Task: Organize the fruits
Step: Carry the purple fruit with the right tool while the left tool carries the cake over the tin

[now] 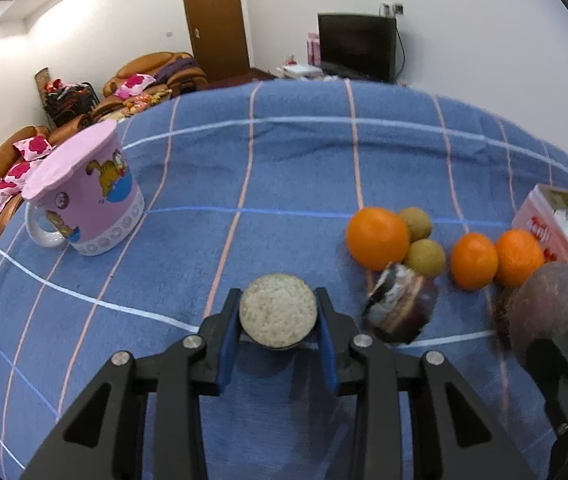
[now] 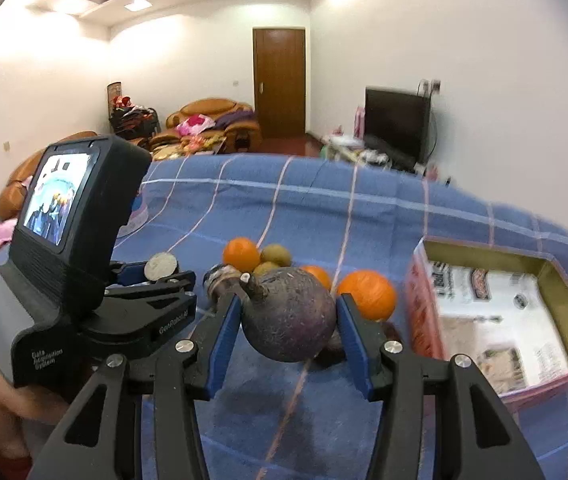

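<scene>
A pale, bumpy round fruit [image 1: 278, 310] is sitting clamped between blue pads; a dull purple, stemmed round fruit [image 2: 289, 314] is hanging pinched likewise; three glossy oranges [image 1: 377, 238] and two greenish-brown small fruits [image 1: 425, 258] are clustering on the blue checked cloth [image 1: 264, 168].

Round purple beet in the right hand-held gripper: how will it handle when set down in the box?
The beet looks dense and rigid, so probably heavy for its size; the right hand-held gripper holds it only at its sides, so it may pivot. Its rounded body will likely roll once released on the flat floor of the box. The stem stub could make it settle lopsided.
</scene>
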The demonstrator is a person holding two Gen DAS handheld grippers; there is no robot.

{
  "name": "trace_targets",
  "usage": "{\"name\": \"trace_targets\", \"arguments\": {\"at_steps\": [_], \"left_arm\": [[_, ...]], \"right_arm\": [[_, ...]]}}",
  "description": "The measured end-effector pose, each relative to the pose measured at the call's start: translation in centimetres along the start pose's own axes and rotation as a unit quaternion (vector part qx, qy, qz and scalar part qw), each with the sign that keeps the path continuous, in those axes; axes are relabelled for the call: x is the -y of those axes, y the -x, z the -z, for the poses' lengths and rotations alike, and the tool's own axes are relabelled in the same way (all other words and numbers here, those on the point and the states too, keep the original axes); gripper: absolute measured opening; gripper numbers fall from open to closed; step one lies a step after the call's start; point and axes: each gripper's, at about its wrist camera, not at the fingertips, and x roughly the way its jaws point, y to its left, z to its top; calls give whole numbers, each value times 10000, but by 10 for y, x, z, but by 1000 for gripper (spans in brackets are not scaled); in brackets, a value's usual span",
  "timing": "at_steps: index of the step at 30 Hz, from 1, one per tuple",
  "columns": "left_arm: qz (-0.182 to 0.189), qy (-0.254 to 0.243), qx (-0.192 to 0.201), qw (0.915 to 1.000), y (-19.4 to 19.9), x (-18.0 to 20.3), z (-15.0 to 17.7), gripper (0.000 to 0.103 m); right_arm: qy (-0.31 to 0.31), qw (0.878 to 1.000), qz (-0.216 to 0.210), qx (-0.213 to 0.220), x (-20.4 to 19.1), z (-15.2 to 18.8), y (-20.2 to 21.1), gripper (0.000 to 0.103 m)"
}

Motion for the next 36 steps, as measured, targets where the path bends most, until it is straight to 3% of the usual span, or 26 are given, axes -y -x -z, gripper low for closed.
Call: {"name": "trace_targets", "arguments": {"at_steps": [6, 14, 25, 36], "left_arm": [[-160, 264, 574, 9979, 28, 8, 7, 37], [-108, 425, 1115, 9928, 54, 16, 17, 36], [229, 40, 1585, 9871, 73, 46, 19, 36], [353, -136, 1834, 9823, 86, 70, 24, 36]], "right_arm": [[141, 9973, 485, 528, -1, 0, 15, 51], [-81, 9956, 708, 609, 13, 1, 22, 51], [-216, 9921, 1010, 713, 34, 8, 38, 51], [-379, 9865, 1354, 834, 81, 18, 59, 51]]}}
